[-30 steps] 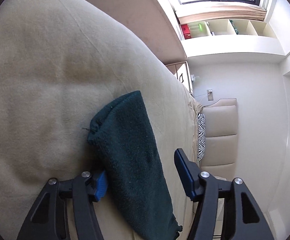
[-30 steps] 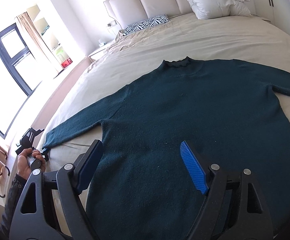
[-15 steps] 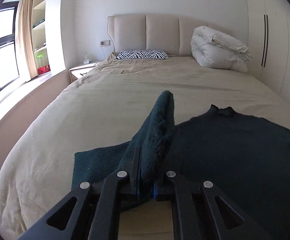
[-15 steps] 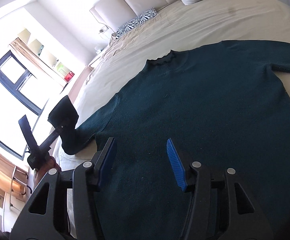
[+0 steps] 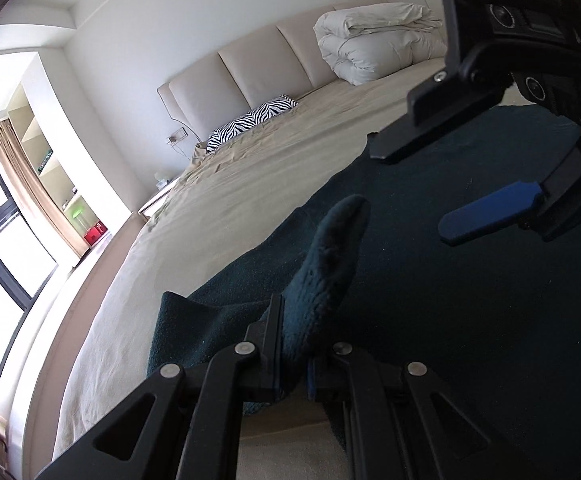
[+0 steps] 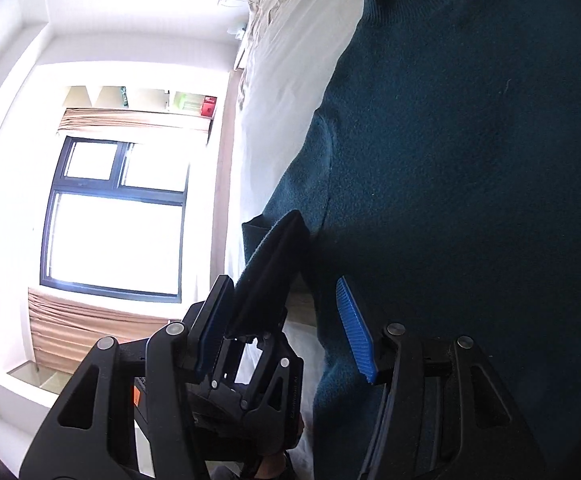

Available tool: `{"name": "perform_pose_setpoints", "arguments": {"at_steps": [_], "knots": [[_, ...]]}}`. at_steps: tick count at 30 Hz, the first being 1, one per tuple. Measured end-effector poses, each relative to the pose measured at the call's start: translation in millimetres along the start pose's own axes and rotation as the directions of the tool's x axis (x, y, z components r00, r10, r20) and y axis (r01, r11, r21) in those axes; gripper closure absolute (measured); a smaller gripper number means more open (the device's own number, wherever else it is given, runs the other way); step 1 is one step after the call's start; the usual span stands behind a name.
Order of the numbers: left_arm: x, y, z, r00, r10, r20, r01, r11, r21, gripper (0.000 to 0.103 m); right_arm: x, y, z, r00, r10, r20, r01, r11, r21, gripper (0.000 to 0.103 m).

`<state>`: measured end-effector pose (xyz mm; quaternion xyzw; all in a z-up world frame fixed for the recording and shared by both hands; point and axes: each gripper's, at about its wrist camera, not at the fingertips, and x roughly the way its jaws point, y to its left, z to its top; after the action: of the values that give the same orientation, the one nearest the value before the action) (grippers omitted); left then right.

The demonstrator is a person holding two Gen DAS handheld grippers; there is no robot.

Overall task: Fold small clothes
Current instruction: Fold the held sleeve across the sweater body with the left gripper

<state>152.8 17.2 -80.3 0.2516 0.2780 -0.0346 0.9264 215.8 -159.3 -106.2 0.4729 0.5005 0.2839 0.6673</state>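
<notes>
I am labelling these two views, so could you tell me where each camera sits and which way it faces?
Left wrist: on the left gripper, shut on the sweater sleeve, facing the headboard; the right gripper shows too.
Right wrist: on the right gripper, jaws apart, rolled sideways, facing the window; the left gripper sits below.
Shared: sweater, sleeve, zebra pillow.

The bed (image 5: 250,184) carries a dark green sweater (image 5: 470,280), a zebra pillow (image 5: 250,118) and a folded duvet (image 5: 370,44).
</notes>
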Motion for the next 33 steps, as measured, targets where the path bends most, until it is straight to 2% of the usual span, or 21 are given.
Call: {"name": "perform_pose_setpoints", "arguments": {"at_steps": [2, 6, 8, 9, 11, 13, 15, 16, 18, 20, 23, 25, 26, 28, 29, 31, 33], "knots": [[1, -2, 4, 1.000, 0.002, 0.006, -0.002, 1.000, 0.004, 0.094, 19, 4, 4, 0.999, 0.005, -0.033, -0.005, 1.000, 0.011, 0.050], [-1, -6, 6, 1.000, 0.005, 0.018, -0.005, 1.000, 0.020, 0.090, 52, 6, 13, 0.994, -0.065, -0.091, 0.065, 0.998, 0.000, 0.053], [-2, -5, 7, 1.000, 0.002, 0.016, -0.002, 1.000, 0.012, 0.089, 60, 12, 12, 0.989, -0.096, -0.111, 0.091, 0.994, -0.053, 0.077], [-6, -5, 5, 1.000, -0.007, 0.016, 0.007, 1.000, -0.001, 0.087, 60, 17, 11, 0.987, -0.110, -0.113, 0.101, 0.992, -0.082, 0.079], [-11, 1, 6, 0.999, -0.037, 0.019, 0.038, 0.999, -0.034, 0.073, 54, 26, 11, 0.986, -0.142, -0.091, 0.130, 0.984, -0.125, 0.094], [-20, 9, 8, 0.996, -0.079, 0.037, 0.082, 0.994, -0.074, 0.045, 47, 32, 17, 0.984, -0.169, -0.059, 0.158, 0.975, -0.154, 0.095], [-35, 17, 10, 0.992, -0.096, 0.077, 0.103, 0.989, -0.106, 0.029, 30, 42, 20, 0.980, -0.196, -0.025, 0.188, 0.966, -0.176, 0.096], [-43, 22, 11, 0.989, -0.105, 0.101, 0.116, 0.986, -0.120, 0.024, 23, 47, 23, 0.978, -0.207, -0.011, 0.201, 0.961, -0.188, 0.096], [-54, 38, 13, 0.980, -0.144, 0.134, 0.167, 0.969, -0.180, 0.023, 3, 57, 30, 0.973, -0.231, 0.015, 0.229, 0.950, -0.212, 0.096], [-56, 61, 13, 0.971, -0.191, 0.140, 0.224, 0.936, -0.272, 0.023, -14, 62, 39, 0.964, -0.262, 0.043, 0.265, 0.937, -0.229, 0.096], [-42, 102, 7, 0.953, -0.274, 0.130, 0.303, 0.844, -0.442, 0.029, -46, 66, 63, 0.941, -0.326, 0.089, 0.338, 0.914, -0.225, 0.096], [-27, 128, 0, 0.940, -0.320, 0.118, 0.331, 0.772, -0.544, 0.045, -74, 64, 75, 0.921, -0.371, 0.116, 0.388, 0.897, -0.212, 0.096], [-21, 139, -3, 0.933, -0.340, 0.117, 0.342, 0.735, -0.585, 0.049, -85, 59, 82, 0.911, -0.392, 0.126, 0.411, 0.889, -0.201, 0.096], [-6, 160, -10, 0.919, -0.374, 0.122, 0.357, 0.662, -0.660, 0.063, -101, 47, 96, 0.887, -0.438, 0.146, 0.459, 0.869, -0.183, 0.096], [1, 167, -12, 0.912, -0.389, 0.127, 0.365, 0.632, -0.684, 0.066, -113, 37, 108, 0.878, -0.456, 0.148, 0.476, 0.863, -0.166, 0.096], [13, 175, -12, 0.903, -0.409, 0.128, 0.370, 0.593, -0.715, 0.070, -118, 18, 122, 0.857, -0.491, 0.153, 0.511, 0.848, -0.141, 0.096], [23, 175, -8, 0.895, -0.429, 0.126, 0.379, 0.578, -0.723, 0.070, -121, -8, 131, 0.835, -0.524, 0.167, 0.546, 0.828, -0.127, 0.096]]}}
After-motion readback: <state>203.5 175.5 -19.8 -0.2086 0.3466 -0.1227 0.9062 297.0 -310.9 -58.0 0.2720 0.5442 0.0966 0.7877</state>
